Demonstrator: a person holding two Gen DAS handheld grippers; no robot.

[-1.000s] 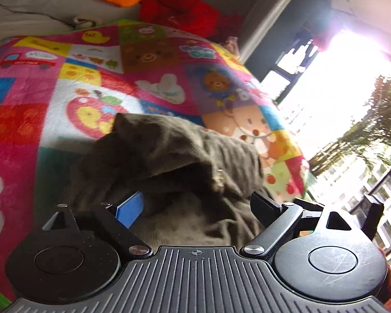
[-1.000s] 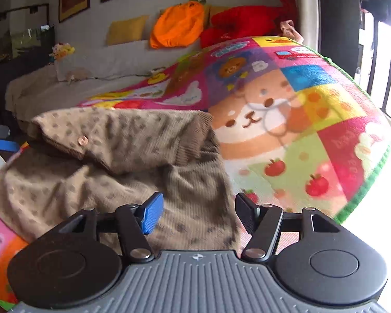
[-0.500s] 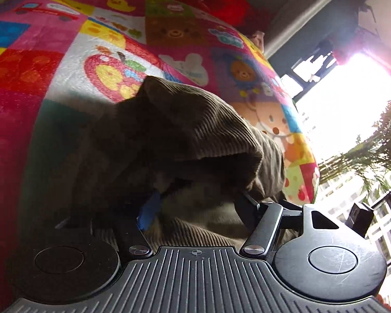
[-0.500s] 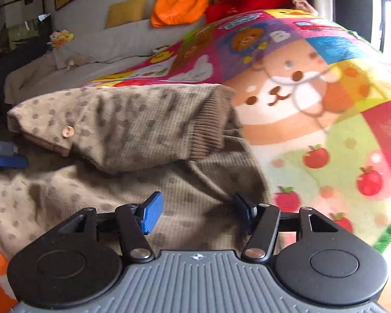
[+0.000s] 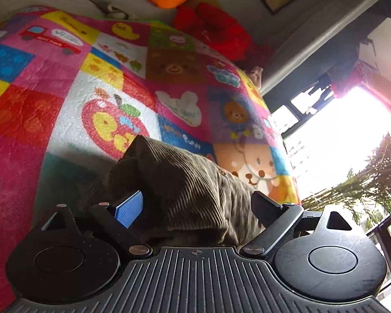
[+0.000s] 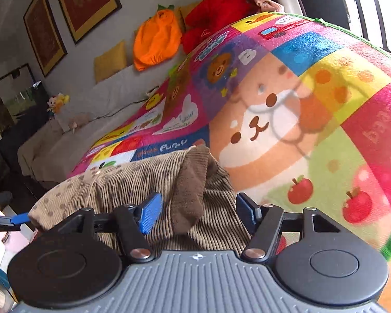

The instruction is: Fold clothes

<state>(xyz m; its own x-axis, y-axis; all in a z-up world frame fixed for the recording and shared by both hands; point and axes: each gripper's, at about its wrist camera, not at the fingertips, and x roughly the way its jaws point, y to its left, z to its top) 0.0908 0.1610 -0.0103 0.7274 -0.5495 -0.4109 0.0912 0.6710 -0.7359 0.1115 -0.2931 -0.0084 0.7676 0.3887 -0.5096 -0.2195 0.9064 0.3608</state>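
Note:
A brown ribbed, dotted garment (image 5: 190,190) lies bunched on the colourful patchwork play mat (image 5: 96,78). My left gripper (image 5: 198,206) is open, its fingers standing on either side of the raised fold of cloth. In the right wrist view the same garment (image 6: 133,182) lies folded over, with its darker ribbed cuff (image 6: 193,182) hanging between the fingers of my open right gripper (image 6: 198,208). The left gripper's blue fingertip (image 6: 15,219) shows at the garment's far left end.
The mat (image 6: 299,120) covers a bed or sofa. An orange cushion (image 6: 156,39), a red plush (image 6: 216,13) and a yellow pillow (image 6: 109,61) sit along the back wall. A bright window (image 5: 338,140) lies to the right. Framed pictures (image 6: 83,2) hang above.
Both grippers have closed in on the garment and tilted. The cloth now sits bunched higher between the open fingers of each, and its top layer has been drawn further over.

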